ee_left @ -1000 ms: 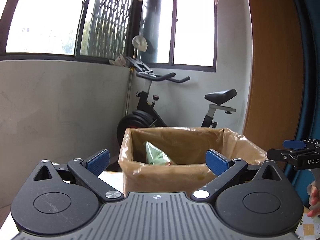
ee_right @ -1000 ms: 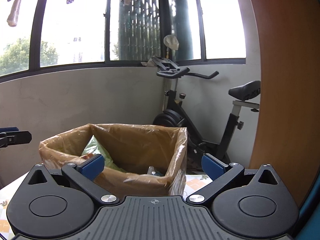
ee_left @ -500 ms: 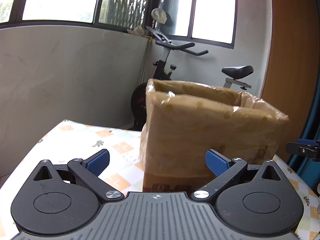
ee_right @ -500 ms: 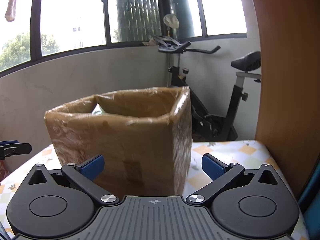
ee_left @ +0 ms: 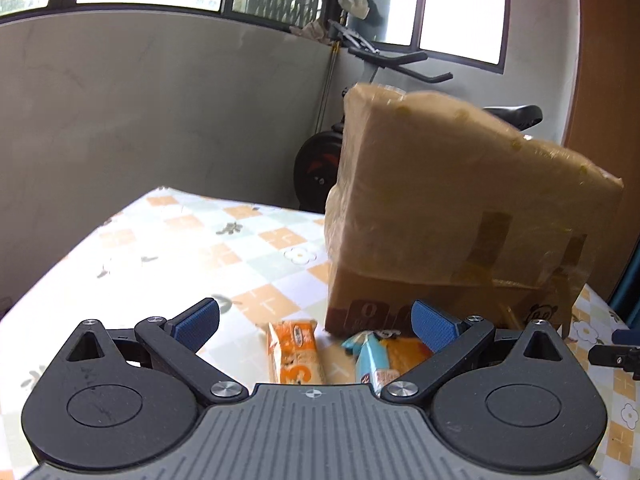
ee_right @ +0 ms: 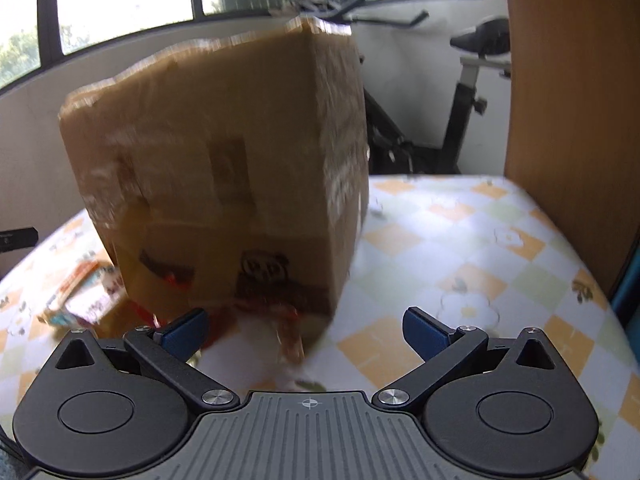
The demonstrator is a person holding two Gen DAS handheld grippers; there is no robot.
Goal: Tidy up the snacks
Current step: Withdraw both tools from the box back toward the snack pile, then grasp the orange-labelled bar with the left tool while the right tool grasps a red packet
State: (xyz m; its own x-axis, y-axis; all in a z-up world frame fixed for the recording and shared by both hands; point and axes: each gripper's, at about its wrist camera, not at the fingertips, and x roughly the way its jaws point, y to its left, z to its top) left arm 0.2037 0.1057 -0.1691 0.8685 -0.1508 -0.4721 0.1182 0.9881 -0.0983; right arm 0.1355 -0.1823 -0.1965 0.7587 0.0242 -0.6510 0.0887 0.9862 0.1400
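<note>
A tall cardboard box (ee_left: 460,216) lined with a tan plastic bag stands on the table; it also shows in the right wrist view (ee_right: 224,168), blurred. In front of it lie an orange snack packet (ee_left: 294,354), a light blue packet (ee_left: 372,356) and an orange packet (ee_left: 404,352). My left gripper (ee_left: 316,322) is open and empty, low over these packets. My right gripper (ee_right: 306,330) is open and empty near the box's front corner, over a blurred red-brown wrapper (ee_right: 286,332). More packets (ee_right: 86,294) lie left of the box.
The table (ee_left: 180,248) has a checked orange, green and white flowered cloth. An exercise bike (ee_right: 468,100) stands behind it by a grey wall. A wooden panel (ee_right: 568,120) rises at the right. The other gripper's tip (ee_left: 614,354) shows at the right edge.
Both grippers have dropped from above the box's rim to table height. The box's inside is out of sight and the packets on the cloth have come into view.
</note>
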